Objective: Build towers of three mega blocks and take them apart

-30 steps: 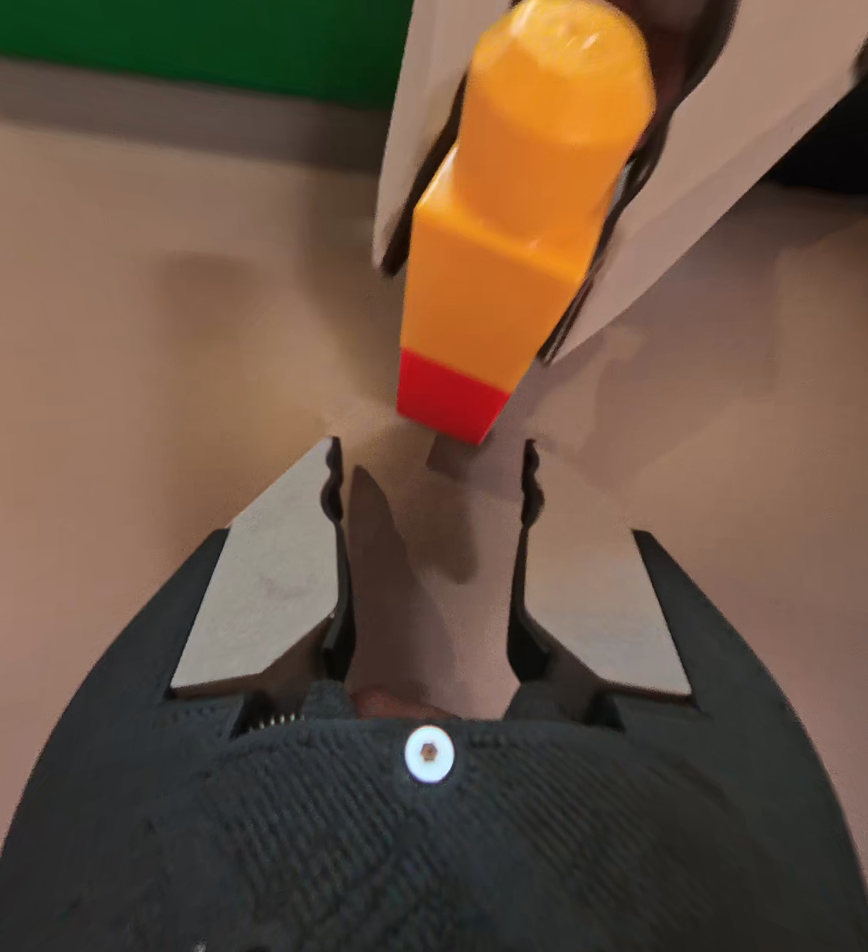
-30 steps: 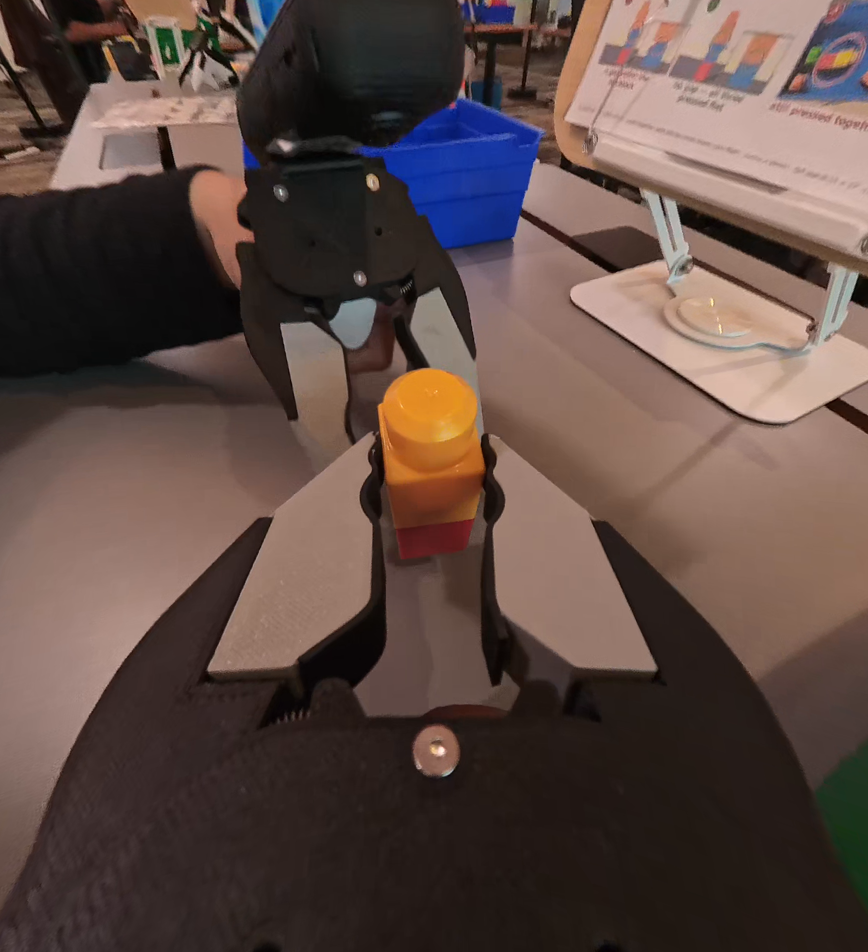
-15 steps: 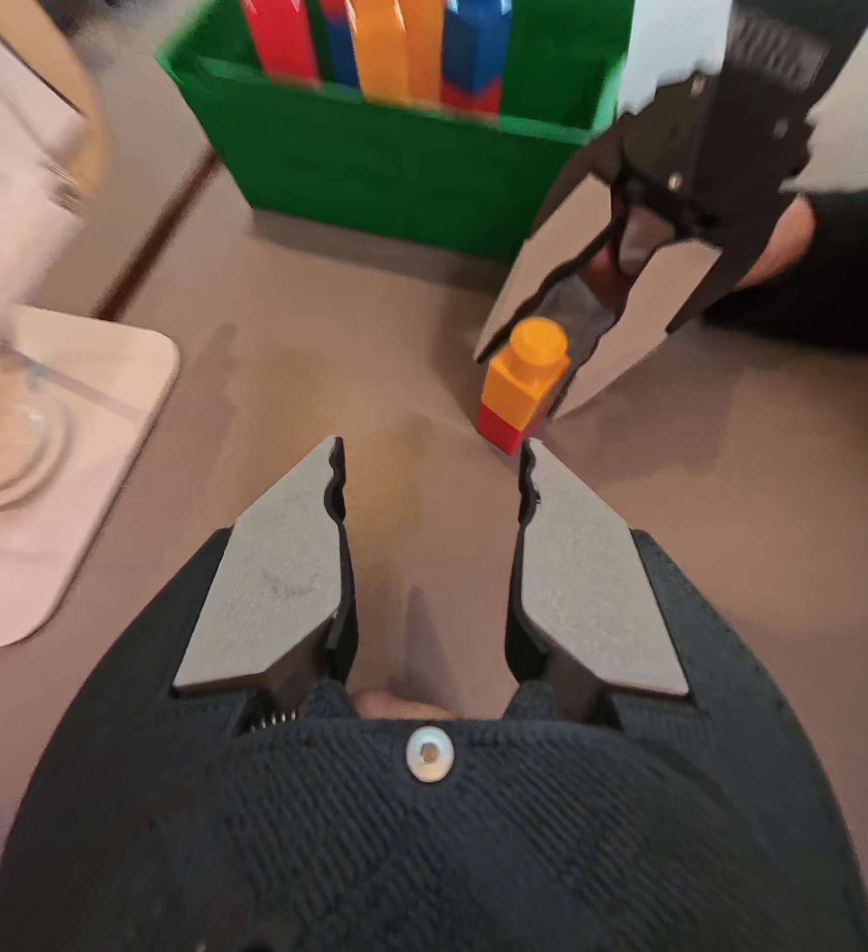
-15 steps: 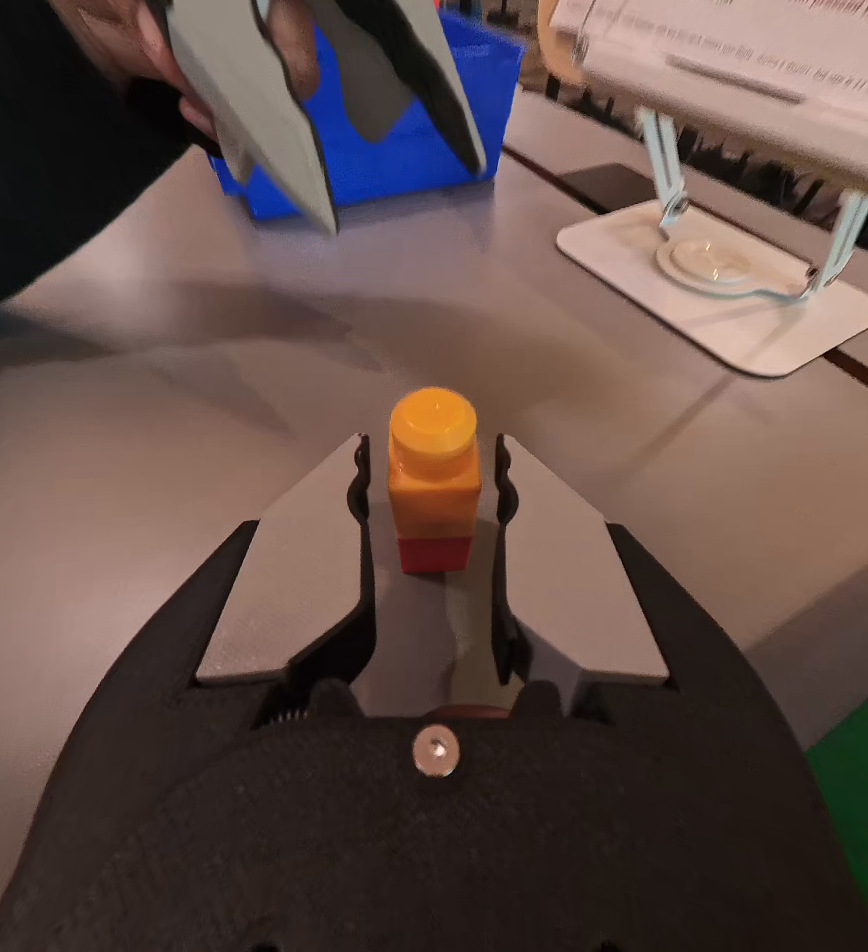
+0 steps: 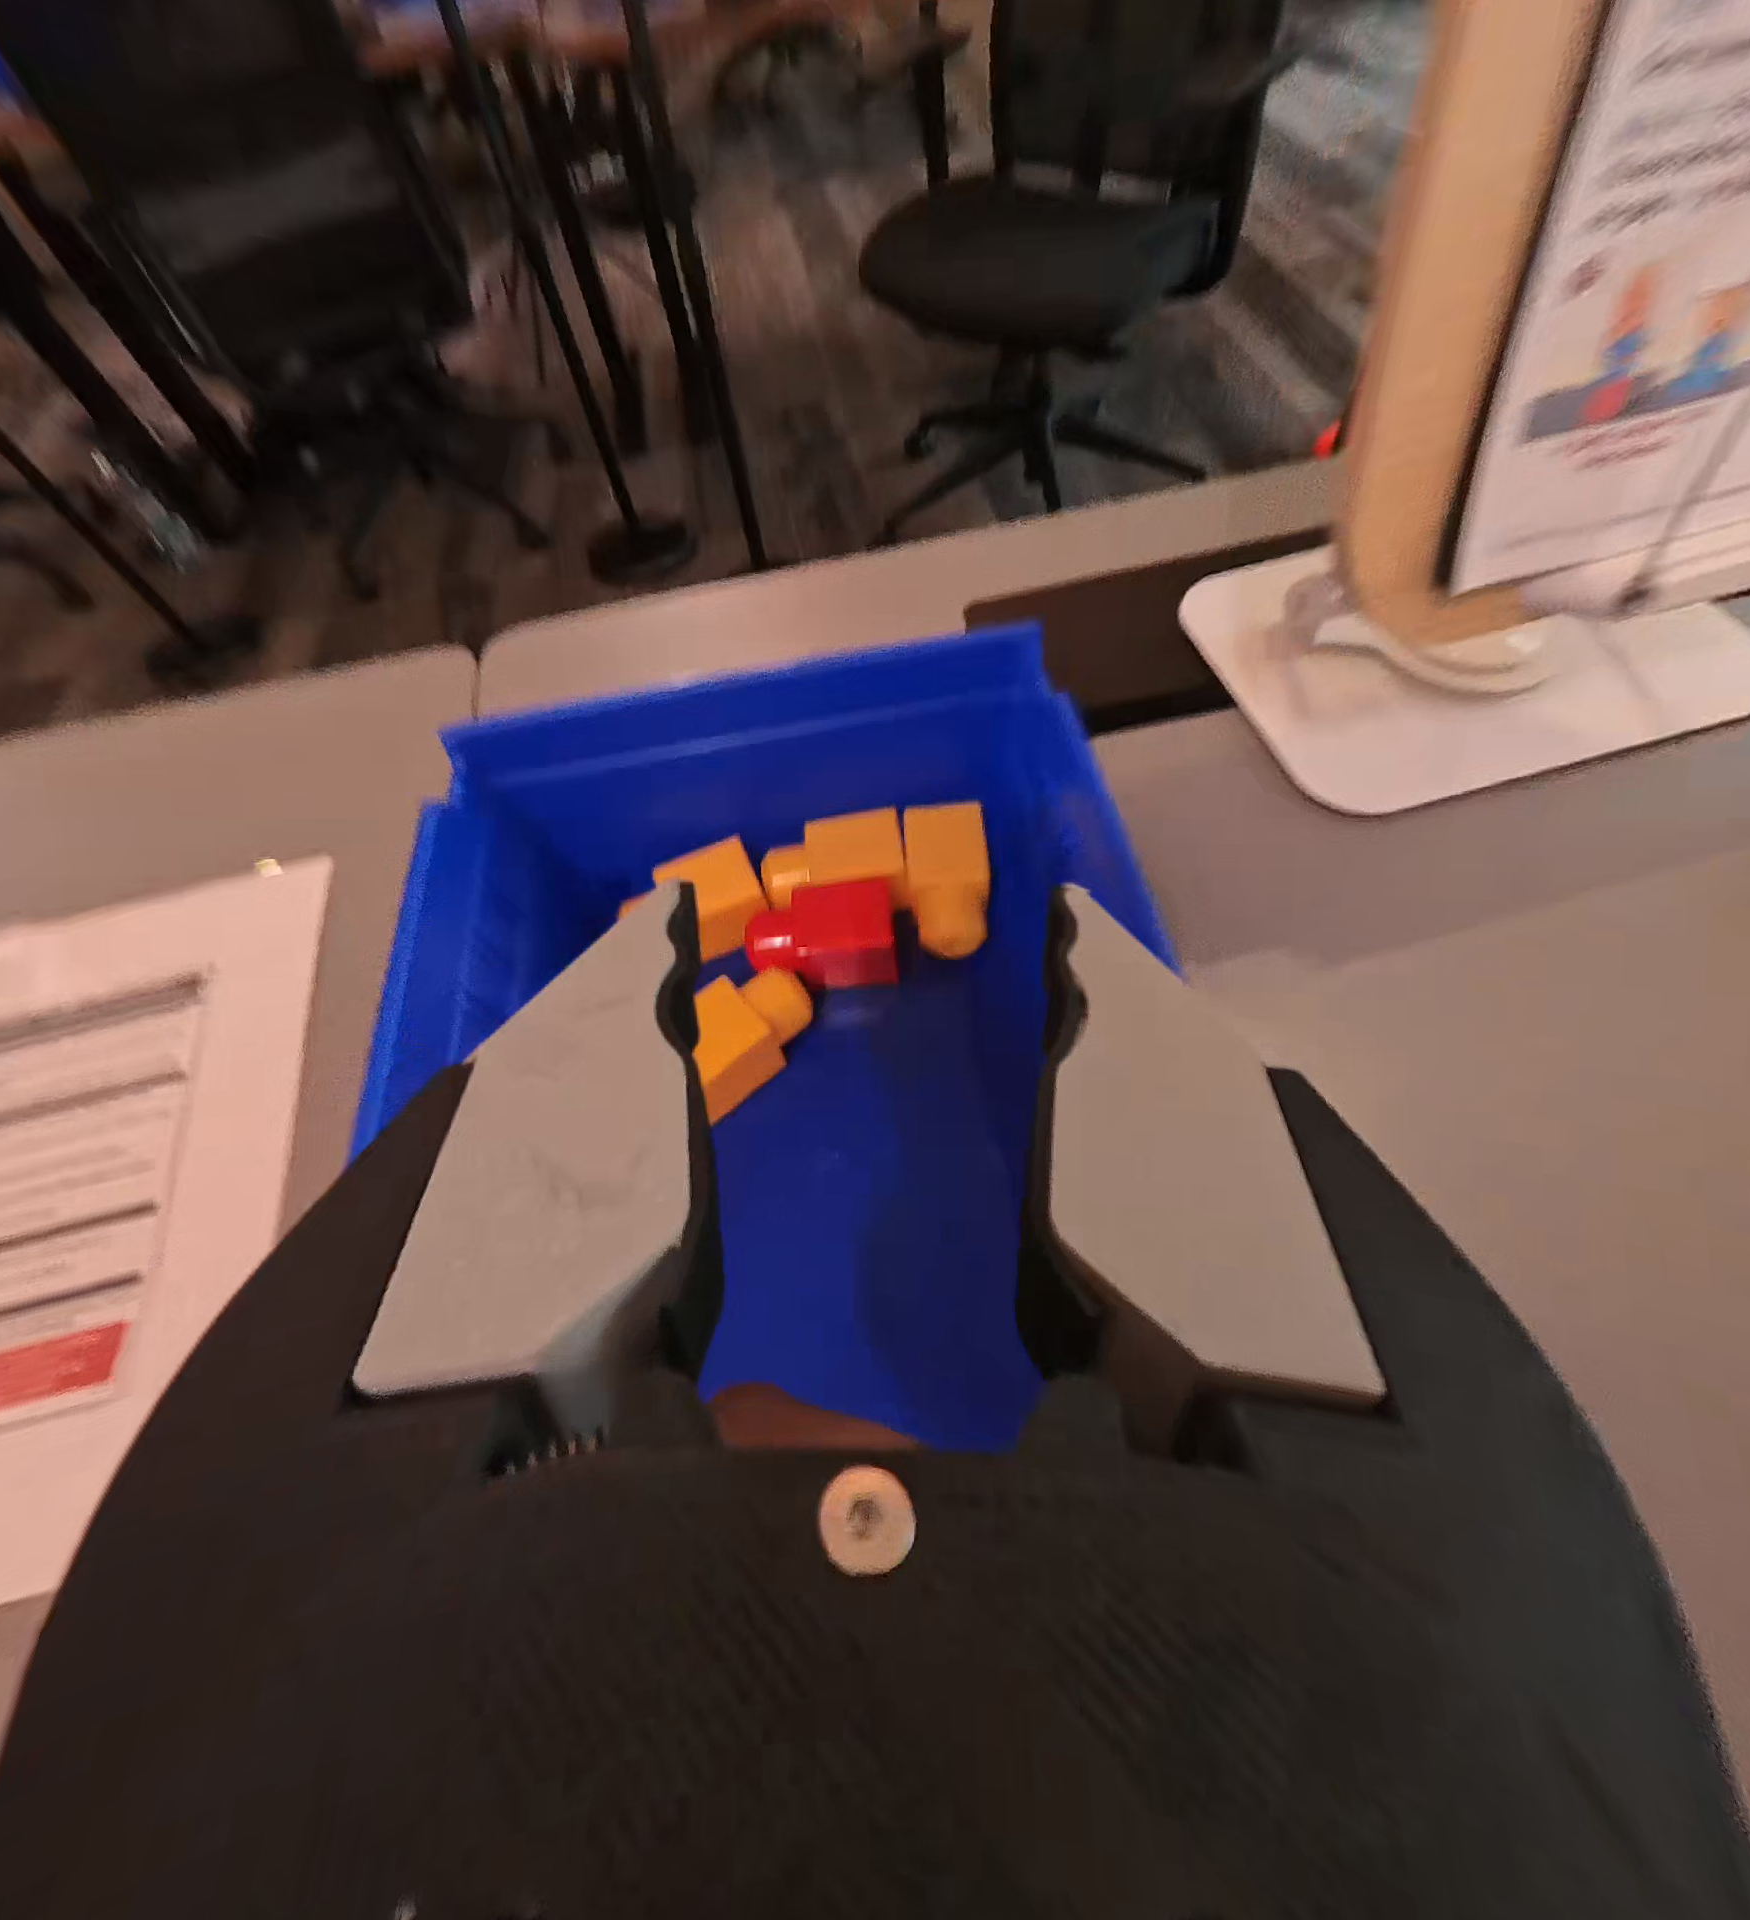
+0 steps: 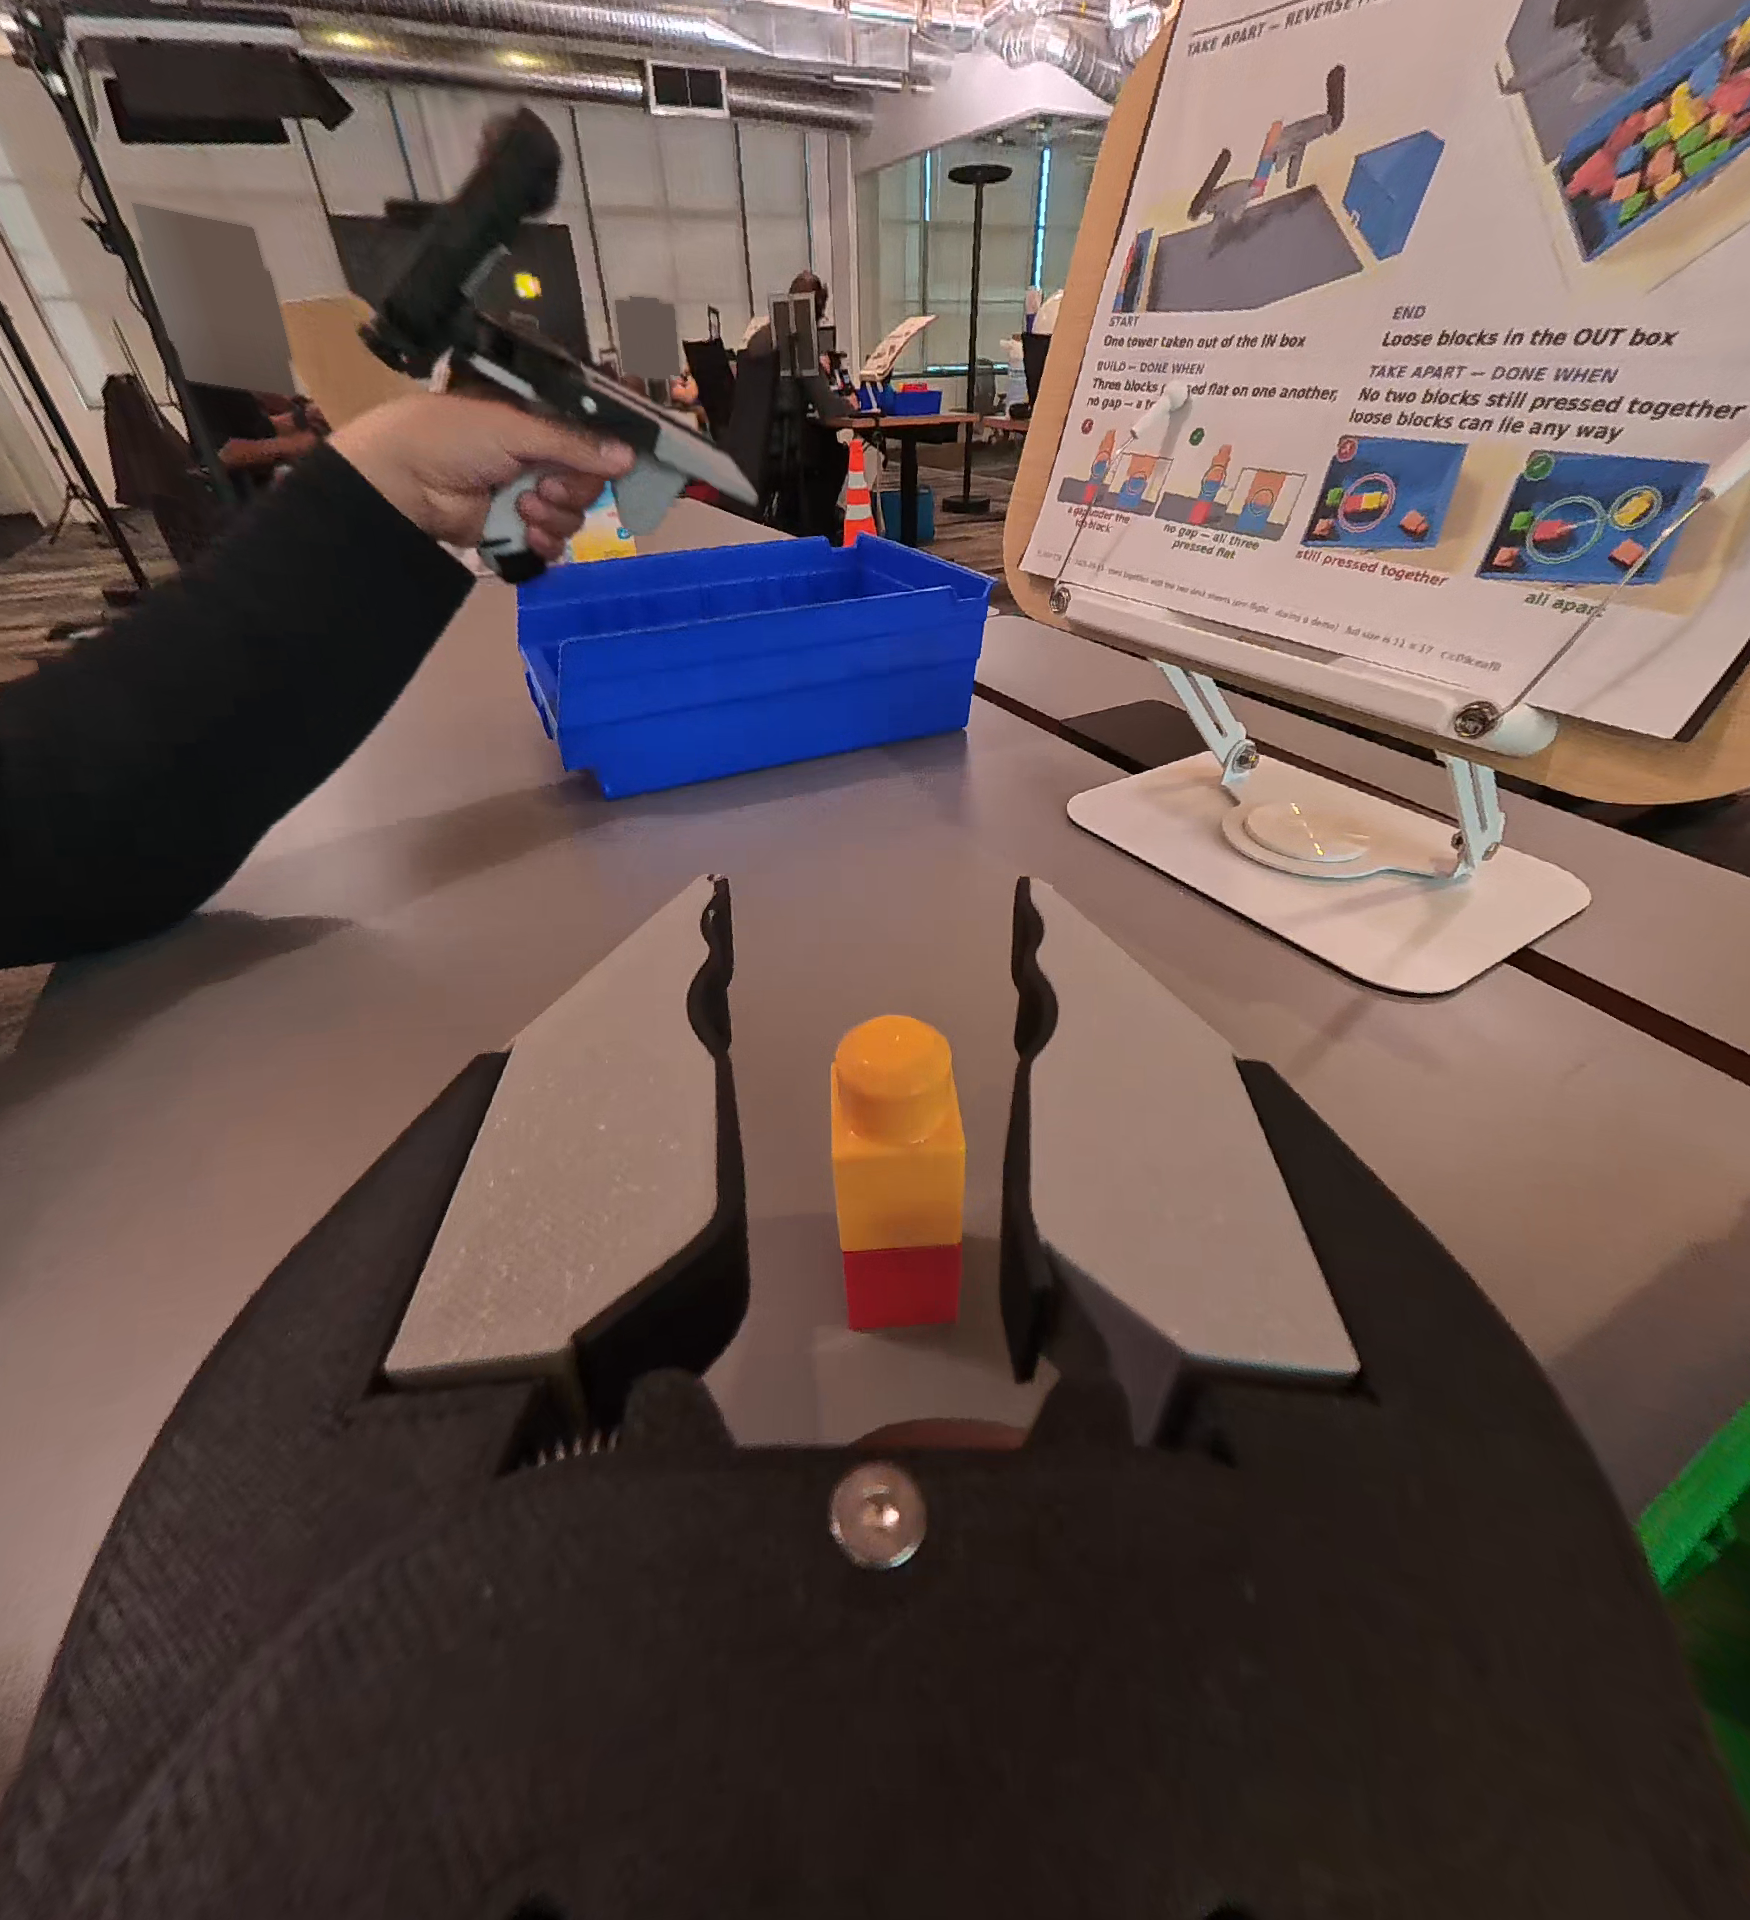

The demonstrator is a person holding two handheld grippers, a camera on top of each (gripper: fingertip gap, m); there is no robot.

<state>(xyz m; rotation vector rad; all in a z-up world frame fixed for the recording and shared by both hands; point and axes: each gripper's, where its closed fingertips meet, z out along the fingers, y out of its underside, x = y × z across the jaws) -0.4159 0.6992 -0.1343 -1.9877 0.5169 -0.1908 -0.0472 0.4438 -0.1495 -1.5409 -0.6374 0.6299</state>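
blocks first: a two-block stack [image 6: 897,1174], orange on red, stands upright on the grey table [image 6: 1266,1122] between the fingers [image 6: 580,1174] of the right gripper [image 6: 871,914], which are spread apart with a clear gap on both sides, pads not touching it. the left gripper [image 5: 866,914] hangs over the blue bin [image 5: 746,738] with its fingers wide apart and nothing between them; loose orange blocks [image 5: 855,847] and one red block [image 5: 835,930] lie in the bin's far end. beyond the stack, a hand [image 6: 476,468] holds that left gripper above the bin. a paper sheet [image 5: 71,1143] lies left of the bin, an instruction stand [image 6: 1370,852] to its right, a green bin [image 6: 1744,1475] at the near right edge.
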